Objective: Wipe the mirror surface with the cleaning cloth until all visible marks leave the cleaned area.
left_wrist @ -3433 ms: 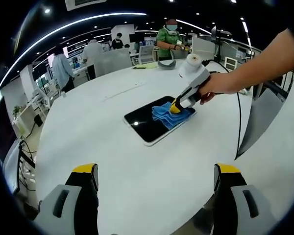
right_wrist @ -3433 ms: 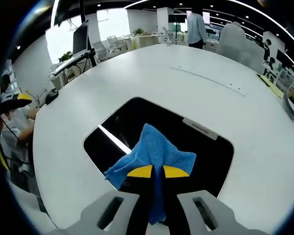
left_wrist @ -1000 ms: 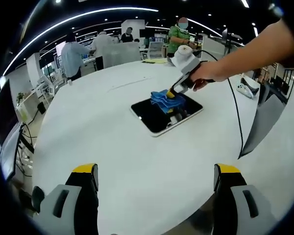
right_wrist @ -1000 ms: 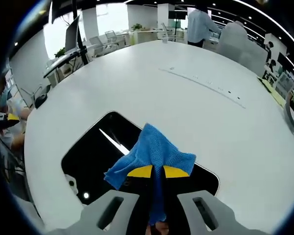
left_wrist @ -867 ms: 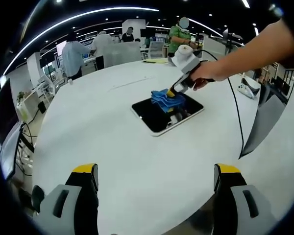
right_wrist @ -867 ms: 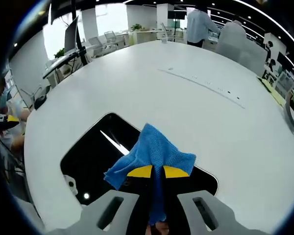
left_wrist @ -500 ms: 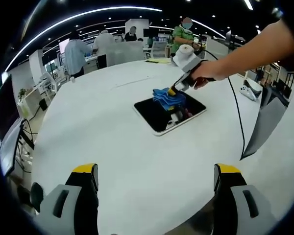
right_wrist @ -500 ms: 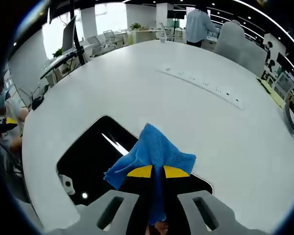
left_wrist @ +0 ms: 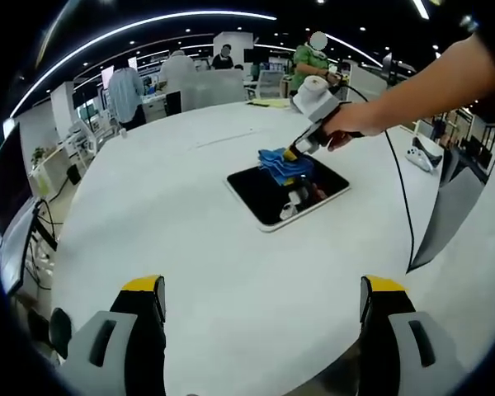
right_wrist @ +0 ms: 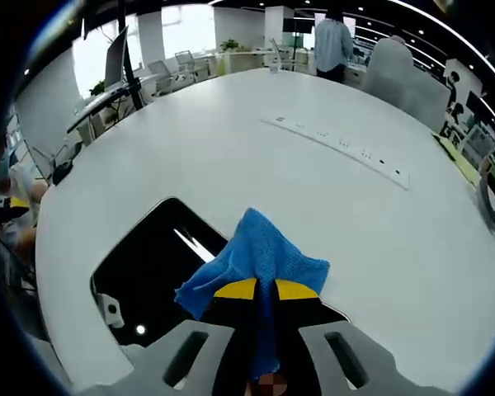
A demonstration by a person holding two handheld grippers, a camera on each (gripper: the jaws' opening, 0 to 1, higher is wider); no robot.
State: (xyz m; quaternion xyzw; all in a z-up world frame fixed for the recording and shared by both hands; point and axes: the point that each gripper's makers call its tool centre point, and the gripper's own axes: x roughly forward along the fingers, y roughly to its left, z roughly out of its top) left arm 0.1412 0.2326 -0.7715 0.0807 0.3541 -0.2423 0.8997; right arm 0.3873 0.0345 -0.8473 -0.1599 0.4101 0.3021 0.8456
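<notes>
On the white table point(left_wrist: 173, 247), well out from the near edge, lies the mirror point(left_wrist: 287, 192), a dark rounded slab flat on the top; my right gripper point(left_wrist: 295, 153) presses the blue cleaning cloth point(right_wrist: 256, 256) onto its far end, jaws clenched on a fold of it so the cloth bunches ahead of the yellow tips; in the right gripper view the cloth already overhangs the mirror's far right edge, with bare table just beyond; the risk I see is running off that edge and dragging the cloth over the table, leaving the near left part of the glass unwiped; pushing sideways could also slide the mirror, since nothing holds it down; a loose fold might slip from the jaws if I scrub hard; I cannot make out marks on the glass from here; my left gripper point(left_wrist: 260, 330) hangs released, jaws wide apart, above the near table, well apart from the mirror
</notes>
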